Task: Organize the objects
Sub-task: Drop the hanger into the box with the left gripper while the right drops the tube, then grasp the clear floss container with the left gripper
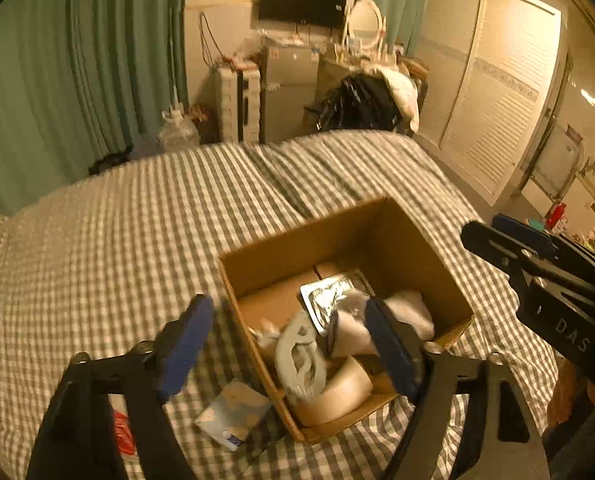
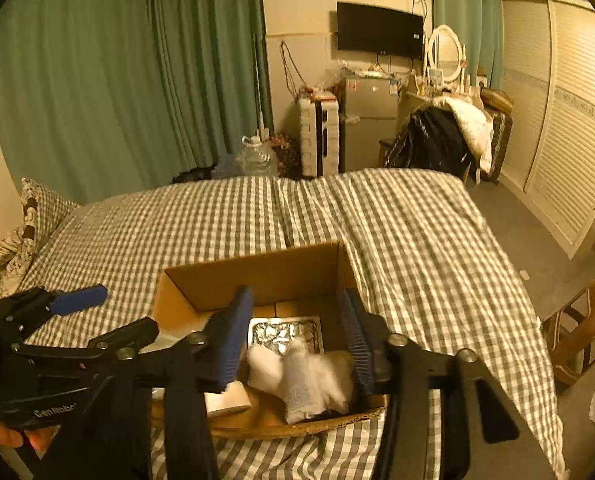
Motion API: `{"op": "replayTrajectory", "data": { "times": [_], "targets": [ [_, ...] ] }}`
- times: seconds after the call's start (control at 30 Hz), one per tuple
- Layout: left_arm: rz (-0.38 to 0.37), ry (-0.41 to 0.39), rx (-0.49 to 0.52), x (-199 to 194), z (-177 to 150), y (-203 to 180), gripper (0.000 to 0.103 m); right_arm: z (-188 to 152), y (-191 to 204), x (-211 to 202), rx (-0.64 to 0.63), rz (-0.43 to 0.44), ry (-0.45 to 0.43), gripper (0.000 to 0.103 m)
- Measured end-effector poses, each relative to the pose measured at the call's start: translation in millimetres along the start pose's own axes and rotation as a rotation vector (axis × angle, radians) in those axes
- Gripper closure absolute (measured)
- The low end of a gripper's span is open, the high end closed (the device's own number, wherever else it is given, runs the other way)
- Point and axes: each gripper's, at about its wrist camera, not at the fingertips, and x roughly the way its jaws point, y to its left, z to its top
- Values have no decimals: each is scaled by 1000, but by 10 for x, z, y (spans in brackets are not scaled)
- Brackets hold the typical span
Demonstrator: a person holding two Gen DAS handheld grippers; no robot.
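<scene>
An open cardboard box (image 1: 381,240) sits on the checked bed; it also shows in the right wrist view (image 2: 257,272). Inside lie a silver foil packet (image 1: 327,294), a grey mask-like item (image 1: 297,360), white cloth (image 1: 409,312) and a tape roll (image 1: 337,396). My left gripper (image 1: 293,348) is open and empty above the box's near left corner. My right gripper (image 2: 297,336) is open and empty over the box, above a white bundle (image 2: 305,376) and the foil packet (image 2: 285,332). The right gripper also shows at the right of the left wrist view (image 1: 537,256).
A light blue packet (image 1: 233,412) and a red item (image 1: 123,432) lie on the bedspread (image 1: 137,240) left of the box. A pillow (image 2: 29,220) lies at the far left. A wooden stool (image 2: 585,328) stands right of the bed. A fridge, a chair with clothes and wardrobes stand beyond.
</scene>
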Motion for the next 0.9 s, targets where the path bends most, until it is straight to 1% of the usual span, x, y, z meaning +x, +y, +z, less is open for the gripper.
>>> {"op": "replayTrajectory", "data": {
  "times": [0.07, 0.17, 0.23, 0.27, 0.3, 0.37, 0.5, 0.7, 0.8, 0.9],
  "targets": [
    [7, -34, -9, -205, 33, 66, 18, 45, 56, -157, -10, -9, -17, 54],
    [20, -75, -18, -518, 64, 194, 17, 120, 172, -450, -28, -15, -58, 48],
    [51, -114, -13, -774, 60, 271, 11, 157, 251, -652, -40, -14, -84, 45],
    [67, -137, -14, -899, 45, 317, 5, 173, 291, -751, -43, -13, -99, 43],
    [84, -167, -19, -1041, 11, 362, 2, 179, 338, -860, -47, -11, -114, 40],
    [98, -210, -34, -1273, -42, 478, 1, 191, 442, -1059, -54, 0, -140, 38],
    [127, -252, -72, -1647, -175, 748, 0, 161, 762, -1406, -100, 26, -178, 32],
    [197, -296, -115, -2014, -438, 1182, 0, 25, 1244, -1621, -175, 55, -192, 22],
    [241, -307, -133, -2093, -610, 1409, 0, -103, 1495, -1599, -199, 84, -188, 17],
    [293, -301, -159, -2059, -841, 1668, 0, -250, 1722, -1457, -212, 126, -163, 17]
  ]
}}
